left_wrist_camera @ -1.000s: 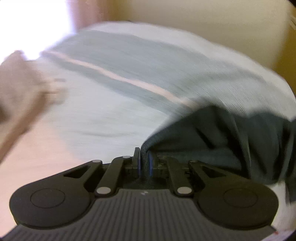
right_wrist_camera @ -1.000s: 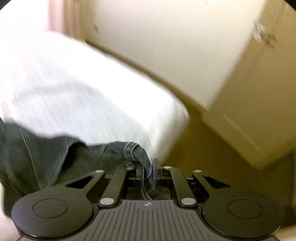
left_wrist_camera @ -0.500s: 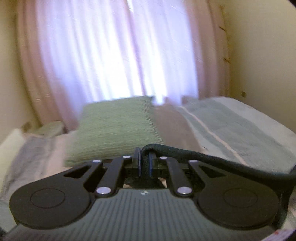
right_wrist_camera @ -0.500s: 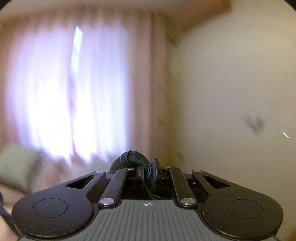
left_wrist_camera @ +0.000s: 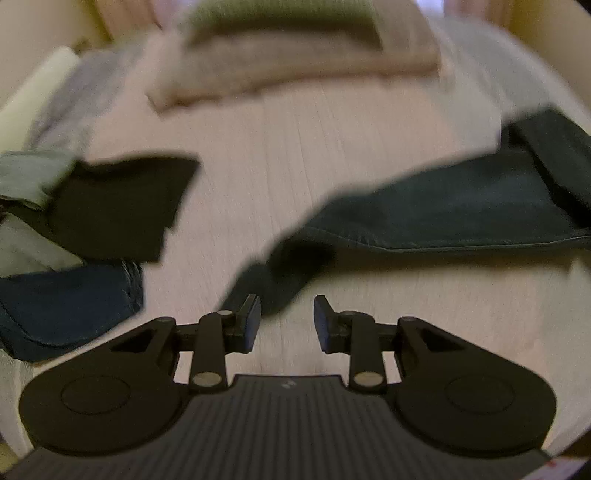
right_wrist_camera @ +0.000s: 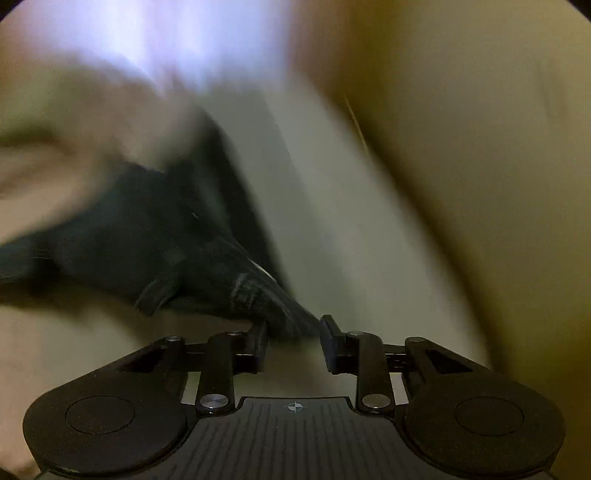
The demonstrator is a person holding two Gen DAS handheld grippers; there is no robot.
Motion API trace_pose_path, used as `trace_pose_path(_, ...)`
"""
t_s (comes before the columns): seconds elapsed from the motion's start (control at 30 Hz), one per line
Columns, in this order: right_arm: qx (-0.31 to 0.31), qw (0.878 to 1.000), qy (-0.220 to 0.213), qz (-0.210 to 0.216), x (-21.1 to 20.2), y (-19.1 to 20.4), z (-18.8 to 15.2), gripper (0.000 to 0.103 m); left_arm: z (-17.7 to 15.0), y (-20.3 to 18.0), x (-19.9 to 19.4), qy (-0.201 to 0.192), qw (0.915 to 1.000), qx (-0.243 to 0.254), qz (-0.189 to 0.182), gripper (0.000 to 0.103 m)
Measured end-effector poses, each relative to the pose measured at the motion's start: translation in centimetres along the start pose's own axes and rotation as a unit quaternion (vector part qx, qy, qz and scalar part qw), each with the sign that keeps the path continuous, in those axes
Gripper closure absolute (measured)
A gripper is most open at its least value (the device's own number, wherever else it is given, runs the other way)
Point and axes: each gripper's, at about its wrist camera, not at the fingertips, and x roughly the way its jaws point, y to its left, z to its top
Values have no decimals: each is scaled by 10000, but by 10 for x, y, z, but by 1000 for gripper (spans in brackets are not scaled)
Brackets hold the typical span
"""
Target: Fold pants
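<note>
- Pants (left_wrist_camera: 443, 206) of dark teal cloth are laid out on the pale bed sheet (left_wrist_camera: 295, 147), stretched from the right edge of the left wrist view down to a blurred end just ahead of the left gripper (left_wrist_camera: 286, 319).
- Release is under way on both sides: a second ago the cloth was clenched in each gripper and carried through the air, whereas now the jaws are opening.
- Between the left pads nothing is pinched; only the cloth's end is seen just beyond them.
- In the right wrist view a hemmed corner of the pants (right_wrist_camera: 258, 295) is seen at the mouth of the right gripper (right_wrist_camera: 293, 332), touching or nearly touching the left pad, but it is no longer pressed.
- The garment is judged to have been cast flat for a fold, with no fold yet made.
- A black folded garment (left_wrist_camera: 122, 210) and a blue one (left_wrist_camera: 66, 306) are stacked at the left, well apart from the pants, with bare sheet between.
- A beige blanket (left_wrist_camera: 295, 66) and a green pillow (left_wrist_camera: 284, 14) are seen at the far end.
- On the right, the bed's edge and a wall (right_wrist_camera: 480, 147) are near, so less room is offered there.
</note>
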Motion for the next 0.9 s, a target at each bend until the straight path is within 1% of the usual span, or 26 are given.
trace_pose_path(0.03, 438, 9975, 513, -195, 29, -5, -21, 77, 5, -9, 13, 85, 9996, 241, -82, 76)
trace_pose_path(0.07, 870, 9922, 821, -359, 53, -8, -46, 76, 11, -19, 22, 87, 9988, 447, -168, 73)
trace_pose_path(0.1, 1332, 9851, 981, -467, 68, -8, -68, 76, 21, -31, 30, 41, 9976, 633, -276, 65)
trace_pose_path(0.13, 1753, 9780, 1033, -467, 74, -8, -82, 76, 37, -45, 42, -50, 9957, 816, -445, 61)
trace_pose_path(0.17, 2266, 9682, 1010, -319, 79, -11, -93, 75, 55, -61, 54, -151, 9930, 988, -627, 56)
trace_pose_path(0.2, 2682, 9588, 927, -95, 85, -10, -95, 75, 75, -82, 66, -289, 9890, 1191, -831, 55)
trace_pose_path(0.23, 2922, 9525, 853, -1, 91, -9, -82, 75, 87, -101, 75, -405, 9847, 1363, -1006, 55)
trace_pose_path(0.27, 3013, 9501, 810, -27, 93, -8, -72, 74, 107, -122, 88, -524, 9780, 1589, -1245, 55)
trace_pose_path(0.3, 2970, 9517, 765, -111, 100, -2, -64, 74, 124, -145, 98, -596, 9716, 1778, -1441, 55)
trace_pose_path(0.37, 2833, 9561, 636, -384, 102, 4, -58, 74, 164, -198, 129, -728, 9548, 2209, -1850, 55)
trace_pose_path(0.43, 2786, 9572, 514, -595, 98, 4, -58, 74, 193, -241, 150, -856, 9405, 2468, -2173, 55)
trace_pose_path(0.5, 2881, 9542, 350, -724, 92, -1, -58, 74, 218, -292, 169, -930, 9260, 2608, -2565, 55)
trace_pose_path(0.57, 3006, 9496, 201, -861, 83, -7, -62, 74, 242, -328, 195, -900, 9199, 2557, -2833, 55)
trace_pose_path(0.6, 3080, 9469, 137, -914, 81, -13, -63, 74, 251, -340, 210, -869, 9195, 2522, -2886, 55)
trace_pose_path(0.63, 3145, 9444, 96, -955, 77, -16, -65, 74, 260, -356, 225, -833, 9211, 2495, -2869, 55)
trace_pose_path(0.67, 3188, 9427, 66, -983, 73, -20, -68, 74, 266, -367, 235, -797, 9225, 2481, -2848, 57)
trace_pose_path(0.73, 3264, 9395, 26, -1038, 65, -26, -72, 74, 270, -381, 250, -651, 9201, 2509, -2937, 68)
trace_pose_path(0.77, 3274, 9389, 18, -1064, 62, -29, -74, 74, 269, -388, 252, -602, 9146, 2513, -3110, 95)
trace_pose_path(0.8, 3261, 9389, 6, -1104, 60, -31, -75, 74, 272, -390, 253, -600, 9090, 2537, -3254, 103)
trace_pose_path(0.83, 3243, 9390, 4, -1141, 59, -32, -76, 74, 272, -394, 249, -737, 9077, 2627, -3188, 103)
trace_pose_path(0.87, 3227, 9392, 6, -1171, 59, -34, -76, 74, 271, -396, 237, -1046, 9056, 2839, -2973, 103)
trace_pose_path(0.9, 3224, 9394, 0, -1170, 60, -36, -75, 74, 272, -395, 226, -1264, 9036, 2911, -2876, 103)
